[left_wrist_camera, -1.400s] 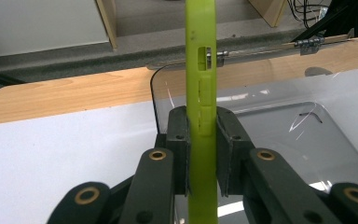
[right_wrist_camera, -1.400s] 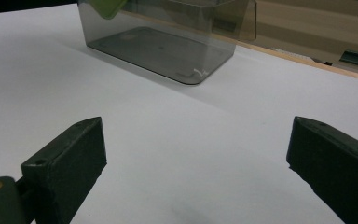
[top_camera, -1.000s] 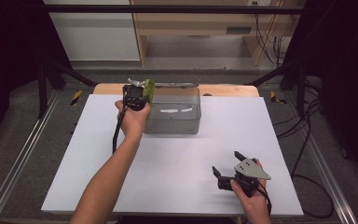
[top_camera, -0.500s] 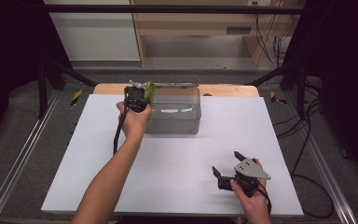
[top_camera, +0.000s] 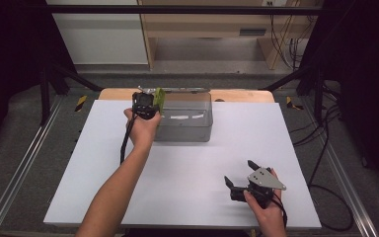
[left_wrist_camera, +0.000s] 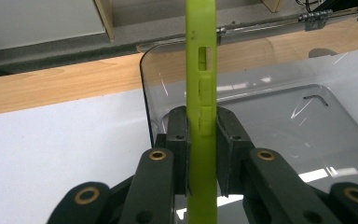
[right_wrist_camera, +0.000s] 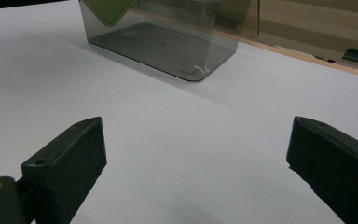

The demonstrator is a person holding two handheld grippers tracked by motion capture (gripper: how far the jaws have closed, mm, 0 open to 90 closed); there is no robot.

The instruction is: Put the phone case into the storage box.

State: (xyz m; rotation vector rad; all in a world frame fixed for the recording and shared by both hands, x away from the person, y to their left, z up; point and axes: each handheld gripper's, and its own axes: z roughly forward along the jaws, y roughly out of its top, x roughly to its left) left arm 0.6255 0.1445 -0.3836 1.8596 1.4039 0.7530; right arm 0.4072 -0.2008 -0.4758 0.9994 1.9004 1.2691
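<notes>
Green case hanging edge-on over the clear bin's near-left corner.
The left gripper (left_wrist_camera: pixel 201 154) is clamping the green phone case (left_wrist_camera: pixel 201 93), its long axis running straight ahead of the jaws, the clear bin (left_wrist_camera: pixel 279 116) directly beyond; the right gripper (right_wrist_camera: pixel 200 163) is resting spread apart.

- bin (top_camera: pixel 187 121) sits at the table's (top_camera: pixel 192 168) far edge
- left gripper (top_camera: pixel 145 102) (holding a phone case (top_camera: pixel 159 98)) at the bin's left rim
- right gripper (top_camera: pixel 241 180) near the front right corner

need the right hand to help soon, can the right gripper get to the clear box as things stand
Probably yes. The right gripper sits open at the near right of the white table, with bare surface between it and the clear box. The left gripper, holding the green case, occupies only the box's left edge.
</notes>
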